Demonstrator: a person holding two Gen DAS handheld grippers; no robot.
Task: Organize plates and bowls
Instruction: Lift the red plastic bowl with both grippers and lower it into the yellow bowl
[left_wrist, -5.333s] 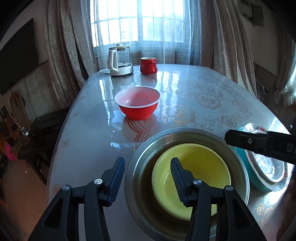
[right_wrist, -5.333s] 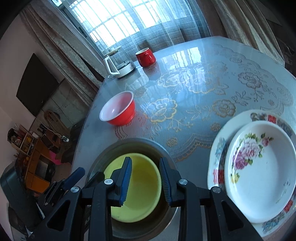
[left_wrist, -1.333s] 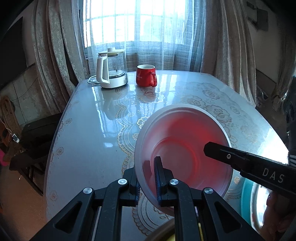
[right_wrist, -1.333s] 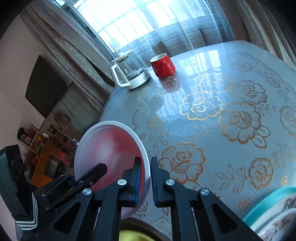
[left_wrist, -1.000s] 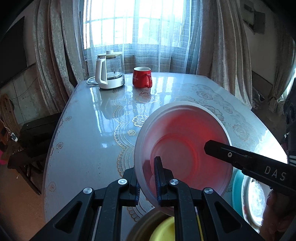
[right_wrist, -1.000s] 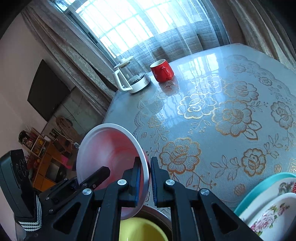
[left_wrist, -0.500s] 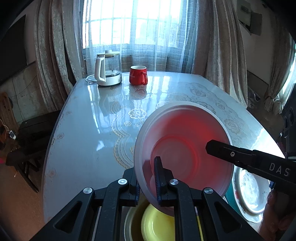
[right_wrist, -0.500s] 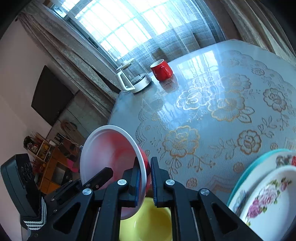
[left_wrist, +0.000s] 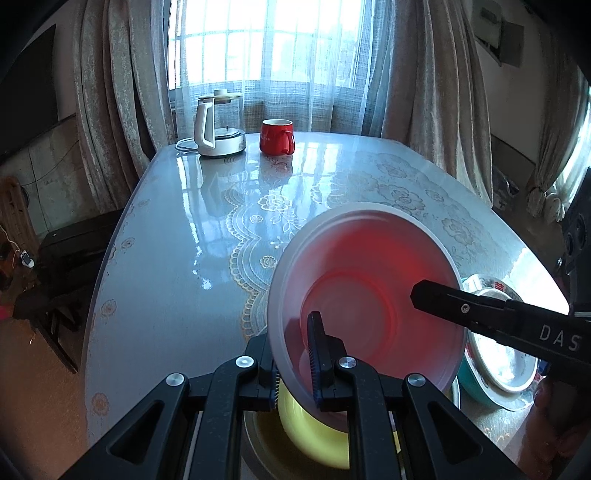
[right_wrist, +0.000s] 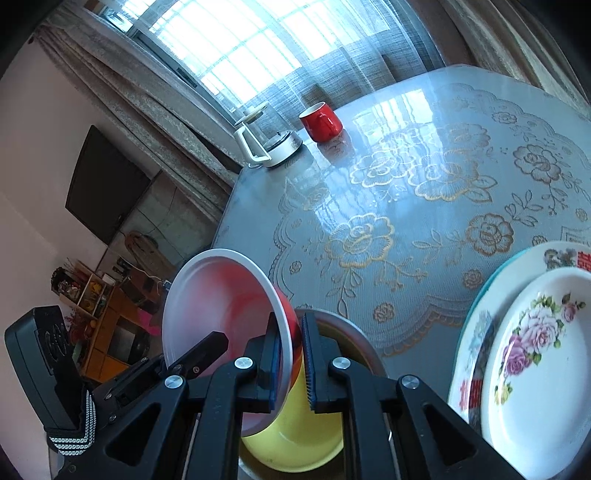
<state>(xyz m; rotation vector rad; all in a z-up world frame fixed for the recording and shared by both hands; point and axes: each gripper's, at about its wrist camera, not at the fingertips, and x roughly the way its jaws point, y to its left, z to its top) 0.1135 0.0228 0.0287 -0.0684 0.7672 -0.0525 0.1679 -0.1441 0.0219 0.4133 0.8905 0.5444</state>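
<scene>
A glossy table (left_wrist: 166, 258) is seen, with stacked plates (right_wrist: 535, 350) at the near right. The red bowl (left_wrist: 369, 288) is held tilted over the yellow bowl (right_wrist: 295, 435), its rim clamped by 2 closed grippers: left (left_wrist: 295, 365), right (right_wrist: 290, 365).

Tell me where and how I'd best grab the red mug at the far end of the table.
Probably by the rim of the red mug, with one finger inside and one outside. It stands upright with its mouth open and bare table in front of it. Come from the near side, away from the kettle on its left. Its handle faces right in the left wrist view and could serve too.
</scene>
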